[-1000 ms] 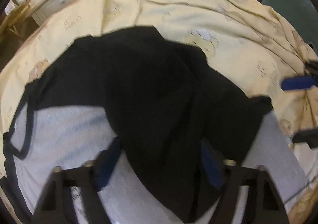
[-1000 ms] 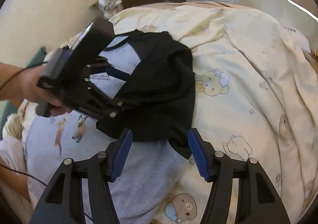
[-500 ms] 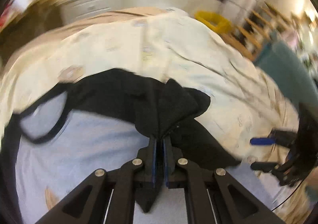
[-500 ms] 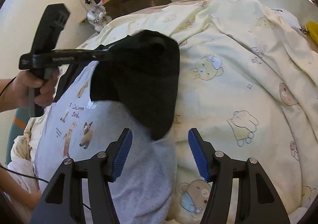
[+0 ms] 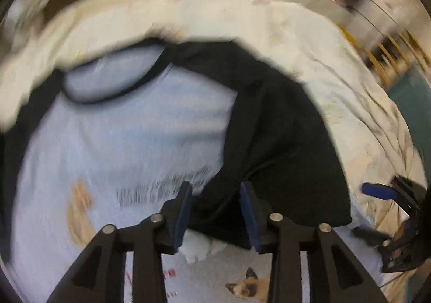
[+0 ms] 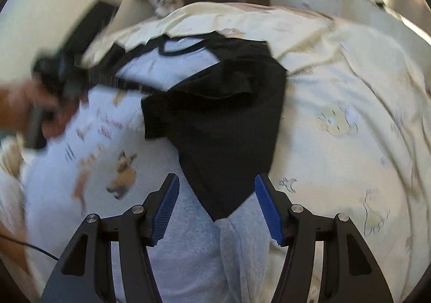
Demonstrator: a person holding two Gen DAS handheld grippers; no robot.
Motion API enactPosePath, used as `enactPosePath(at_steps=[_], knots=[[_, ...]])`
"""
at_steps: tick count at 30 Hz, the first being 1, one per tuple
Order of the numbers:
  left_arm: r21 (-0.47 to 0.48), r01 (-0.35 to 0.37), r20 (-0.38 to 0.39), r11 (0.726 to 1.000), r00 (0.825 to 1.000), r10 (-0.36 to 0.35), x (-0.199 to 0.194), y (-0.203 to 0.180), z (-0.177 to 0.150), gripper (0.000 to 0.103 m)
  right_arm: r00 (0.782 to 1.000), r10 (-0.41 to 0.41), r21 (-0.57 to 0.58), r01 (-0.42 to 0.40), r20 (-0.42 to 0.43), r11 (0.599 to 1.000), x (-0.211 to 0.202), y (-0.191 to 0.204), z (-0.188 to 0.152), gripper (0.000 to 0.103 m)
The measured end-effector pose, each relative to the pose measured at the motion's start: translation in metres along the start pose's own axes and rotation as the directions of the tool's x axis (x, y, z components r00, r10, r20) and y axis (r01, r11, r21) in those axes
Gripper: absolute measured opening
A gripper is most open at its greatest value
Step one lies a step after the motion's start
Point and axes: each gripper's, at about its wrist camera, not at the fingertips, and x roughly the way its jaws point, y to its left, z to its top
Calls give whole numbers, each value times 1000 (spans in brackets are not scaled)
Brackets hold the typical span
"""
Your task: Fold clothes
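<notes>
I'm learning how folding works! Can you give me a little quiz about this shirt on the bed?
1. True or false: the black sleeve lies folded across the pale blue cat-print T-shirt.
2. What is the shirt lying on? A) a wooden floor B) a cream bear-print bedsheet C) a glass table
3. Fill in: the right gripper and left gripper both have their jaws ____.

Key: 1 true; 2 B; 3 open, with nothing clamped.
</notes>
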Motion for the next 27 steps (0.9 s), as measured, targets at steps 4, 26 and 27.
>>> enactPosePath(at_steps=[4, 26, 27], knots=[[264, 25, 2, 964, 1000, -26, 6, -47, 23, 53, 998, -48, -125, 43, -34, 991, 18, 13, 0, 63], [-43, 134, 18, 990, 991, -133, 4, 14, 87, 4, 987, -160, -16, 160, 8, 987, -19, -62, -15, 5], [-87, 148, 9, 985, 989, -148, 5, 25, 84, 4, 987, -160, 11, 160, 9, 987, -22, -65, -15, 6]])
